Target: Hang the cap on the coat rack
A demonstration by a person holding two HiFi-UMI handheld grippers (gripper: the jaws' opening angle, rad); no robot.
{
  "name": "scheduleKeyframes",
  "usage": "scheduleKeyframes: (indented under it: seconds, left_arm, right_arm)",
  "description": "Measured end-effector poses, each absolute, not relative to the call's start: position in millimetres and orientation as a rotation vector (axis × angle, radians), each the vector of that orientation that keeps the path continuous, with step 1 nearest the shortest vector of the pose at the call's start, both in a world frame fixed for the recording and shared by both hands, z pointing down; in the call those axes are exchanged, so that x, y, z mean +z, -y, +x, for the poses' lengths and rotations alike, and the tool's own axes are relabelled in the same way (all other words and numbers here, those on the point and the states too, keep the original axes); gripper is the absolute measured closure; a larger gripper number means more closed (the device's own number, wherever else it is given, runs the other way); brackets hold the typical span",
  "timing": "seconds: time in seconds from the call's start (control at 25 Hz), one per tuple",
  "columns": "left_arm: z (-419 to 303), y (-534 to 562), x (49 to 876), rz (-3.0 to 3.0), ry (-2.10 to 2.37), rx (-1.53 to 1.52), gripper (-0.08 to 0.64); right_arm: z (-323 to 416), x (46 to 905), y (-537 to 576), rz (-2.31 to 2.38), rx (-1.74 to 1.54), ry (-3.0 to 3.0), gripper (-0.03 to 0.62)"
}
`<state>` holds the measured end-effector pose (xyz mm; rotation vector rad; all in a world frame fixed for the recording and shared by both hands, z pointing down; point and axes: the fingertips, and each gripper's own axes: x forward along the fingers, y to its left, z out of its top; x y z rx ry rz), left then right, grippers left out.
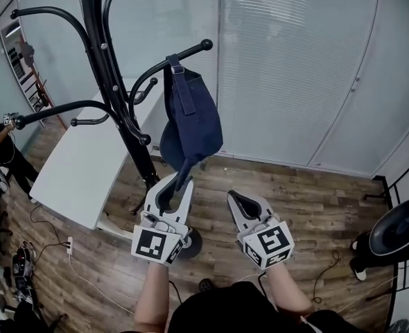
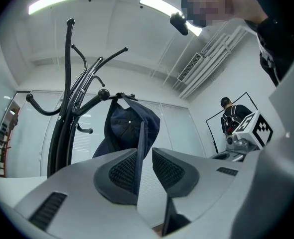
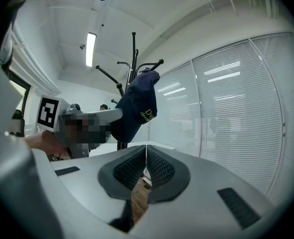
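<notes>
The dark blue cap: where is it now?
In the head view's centre, the dark blue cap hangs by its strap from a black coat rack hook, its brim between the left gripper's open jaws.

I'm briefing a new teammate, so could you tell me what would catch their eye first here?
The dark navy fabric cap hangs by its back strap from an arm of the black metal coat rack, upper left. Below it, the left gripper has the brim between its parted jaws; the right gripper beside it is shut and empty.

Office, blind-covered glass partition walls (image 1: 294, 68), white desk (image 1: 80, 165), coat rack (image 1: 113, 82), wood-look floor (image 1: 315, 210), ceiling strip lights (image 2: 55, 0)
</notes>
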<state>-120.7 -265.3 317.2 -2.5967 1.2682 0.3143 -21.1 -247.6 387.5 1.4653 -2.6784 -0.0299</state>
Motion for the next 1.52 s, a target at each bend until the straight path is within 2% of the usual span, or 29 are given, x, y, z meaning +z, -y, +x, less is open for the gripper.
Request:
scheduleKeyframes:
  seconds: [0.36, 0.52, 1.2, 1.52]
  left_arm:
    - [-119.4, 260.0, 319.2, -2.551, -1.325, 0.244, 0.339]
    - [-121.6, 261.3, 317.3, -2.525, -1.379, 0.237, 0.31]
    - [-81.3, 224.2, 322.6, -2.511, -1.498, 0.226, 0.311]
    - [-83.8, 192.4, 321.8, -2.442, -1.626, 0.221, 0.337]
  right_arm:
    - [-24.0, 388.1, 239.0, 1.414, -0.036, 2.723, 0.561]
    - [-20.8, 386.3, 239.5, 1.408, -0.029, 2.735, 0.561]
    - [20.5, 397.5, 217.5, 1.301, 0.055, 2.777, 0.561]
    - [28.9, 403.0, 207.3, 1.203, 0.069, 2.805, 0.561]
